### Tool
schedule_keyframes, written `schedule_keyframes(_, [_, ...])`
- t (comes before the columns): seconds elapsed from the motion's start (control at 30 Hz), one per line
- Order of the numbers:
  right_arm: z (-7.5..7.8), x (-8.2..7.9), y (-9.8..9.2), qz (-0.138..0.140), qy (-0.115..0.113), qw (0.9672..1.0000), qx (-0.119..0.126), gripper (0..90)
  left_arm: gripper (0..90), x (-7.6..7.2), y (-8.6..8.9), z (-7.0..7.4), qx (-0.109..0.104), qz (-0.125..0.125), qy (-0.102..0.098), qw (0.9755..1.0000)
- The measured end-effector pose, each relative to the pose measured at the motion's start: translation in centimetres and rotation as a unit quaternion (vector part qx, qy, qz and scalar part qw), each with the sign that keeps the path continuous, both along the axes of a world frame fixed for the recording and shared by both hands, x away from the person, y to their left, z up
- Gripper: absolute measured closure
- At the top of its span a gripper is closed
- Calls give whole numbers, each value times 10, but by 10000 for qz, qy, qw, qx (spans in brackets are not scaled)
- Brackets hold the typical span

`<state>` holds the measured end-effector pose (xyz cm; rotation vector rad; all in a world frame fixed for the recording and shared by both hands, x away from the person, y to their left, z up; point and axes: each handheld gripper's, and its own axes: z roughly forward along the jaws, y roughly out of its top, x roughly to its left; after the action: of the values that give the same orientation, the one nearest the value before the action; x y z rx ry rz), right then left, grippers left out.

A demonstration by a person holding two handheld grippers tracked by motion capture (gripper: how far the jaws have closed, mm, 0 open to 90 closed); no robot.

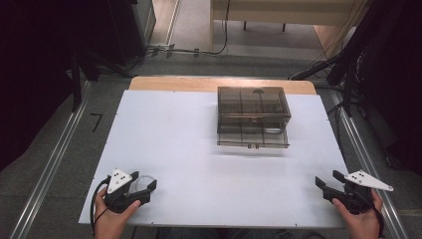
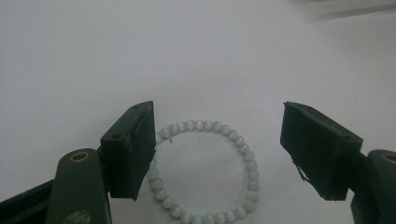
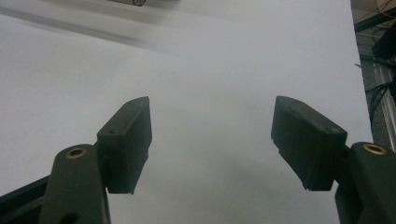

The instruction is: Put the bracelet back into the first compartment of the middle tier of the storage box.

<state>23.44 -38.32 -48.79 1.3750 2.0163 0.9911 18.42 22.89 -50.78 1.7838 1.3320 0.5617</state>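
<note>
White table (image 1: 199, 164): your biggest surface, a smooth matt sheet. Both of your hands rest at its near edge, well apart.
Drawer box (image 1: 254, 117): smoky see-through plastic, two drawers stacked, standing toward the far side of the table, well away from both tongs. Both drawers look shut.
Right tongs (image 1: 334, 183): jaws stand wide apart with nothing but bare table between them. They wait at the near right corner.
Left tongs (image 1: 143, 185): at the near left corner, angled down at the table. In the left gripper view the jaws (image 2: 219, 149) are apart and straddle the bracelet. One pad sits right at the beads and the other is well clear, so you are not gripping yet.
Bracelet (image 2: 205, 172): a ring of small pale green beads lying flat on the table between your left jaws. In the high view it shows as a pale arc (image 1: 144, 178) just beside the left tongs.
Handling: judge it light, limp and slippery. The beads are hard and round, the string gives, and the ring will sag and swing once lifted.
Where to take hold: pinch across one side of the ring, pads squarely on two or three beads, not the whole loop. Close gently, as beads can roll out from under a pad.
</note>
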Motion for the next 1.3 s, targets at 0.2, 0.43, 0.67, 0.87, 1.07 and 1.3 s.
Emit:
schedule_keyframes(0.2, [0, 0, 0, -4, 7, 10000, -2, 276, 290, 0, -3, -1, 58, -76, 29, 9999])
schedule_keyframes(0.43, [0, 0, 0, -3, 15, 10000, -1, 276, 337, 0, -5, -1, 146, -177, 49, 9997])
schedule_keyframes(0.67, [0, 0, 0, 1, 21, 10000, -9, 276, 379, 1, -8, -3, 217, -333, 121, 9991])
schedule_keyframes(0.87, [0, 0, 0, -2, 28, 10000, -12, 276, 425, 1, -10, -4, 258, -405, 191, 9987])
schedule_keyframes(1.07, [-1, 0, 0, -5, 21, 10000, -20, 276, 449, 2, -10, -4, 341, -414, 184, 9984])
schedule_keyframes(1.3, [-1, 1, 0, -14, 19, 10000, -23, 277, 490, 1, -14, -5, 487, -448, 146, 9977])
